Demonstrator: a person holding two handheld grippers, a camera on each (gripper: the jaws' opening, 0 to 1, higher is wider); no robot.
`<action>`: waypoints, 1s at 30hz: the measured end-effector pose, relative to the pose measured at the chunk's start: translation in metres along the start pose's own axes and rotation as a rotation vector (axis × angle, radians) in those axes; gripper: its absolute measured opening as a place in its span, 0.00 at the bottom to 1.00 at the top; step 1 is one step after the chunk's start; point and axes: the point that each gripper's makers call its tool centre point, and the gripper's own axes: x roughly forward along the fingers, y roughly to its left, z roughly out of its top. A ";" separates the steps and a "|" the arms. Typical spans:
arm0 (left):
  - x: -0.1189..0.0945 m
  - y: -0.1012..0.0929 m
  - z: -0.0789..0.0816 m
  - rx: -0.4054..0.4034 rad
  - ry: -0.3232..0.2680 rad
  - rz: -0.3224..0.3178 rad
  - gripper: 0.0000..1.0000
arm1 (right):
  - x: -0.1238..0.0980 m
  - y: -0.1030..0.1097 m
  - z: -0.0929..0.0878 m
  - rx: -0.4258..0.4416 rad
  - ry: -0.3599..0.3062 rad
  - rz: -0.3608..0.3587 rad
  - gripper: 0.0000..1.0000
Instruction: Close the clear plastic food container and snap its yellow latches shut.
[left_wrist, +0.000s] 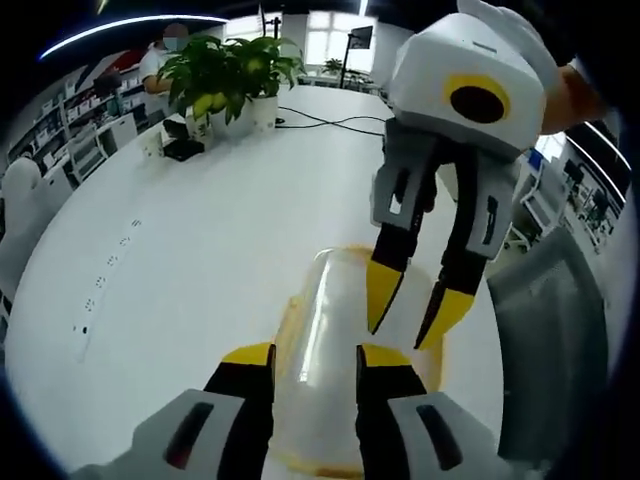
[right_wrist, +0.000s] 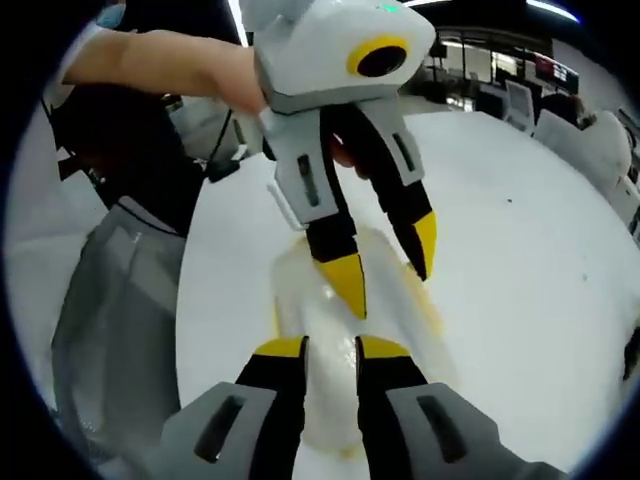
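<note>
The container (left_wrist: 335, 340) lies on the white table (left_wrist: 180, 260), directly beyond the left gripper (left_wrist: 315, 358), its lid down over the base. The right gripper (left_wrist: 420, 315) descends from above onto the far end. Both tools are partly open with a narrow gap and grip nothing; their yellow tips hover over the lid, probably to press it flat before latching. The lid is clear, glossy plastic, domed with rounded corners. A yellow rim (left_wrist: 285, 320) runs along its edges; the latch positions cannot be made out. A potted plant (left_wrist: 225, 75) stands at the far side.

In the right gripper view, the right gripper (right_wrist: 330, 350) faces the left gripper (right_wrist: 385, 265) over the container (right_wrist: 345, 290).
</note>
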 end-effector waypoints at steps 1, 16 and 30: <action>0.000 0.000 0.001 -0.005 -0.002 -0.004 0.25 | 0.000 0.000 0.000 0.000 -0.001 0.000 0.15; 0.000 0.002 0.002 -0.003 -0.001 0.012 0.23 | -0.001 0.011 -0.001 -0.017 0.003 0.027 0.31; 0.001 0.003 0.001 0.012 0.016 -0.018 0.23 | 0.007 0.018 -0.009 -0.258 0.067 -0.164 0.36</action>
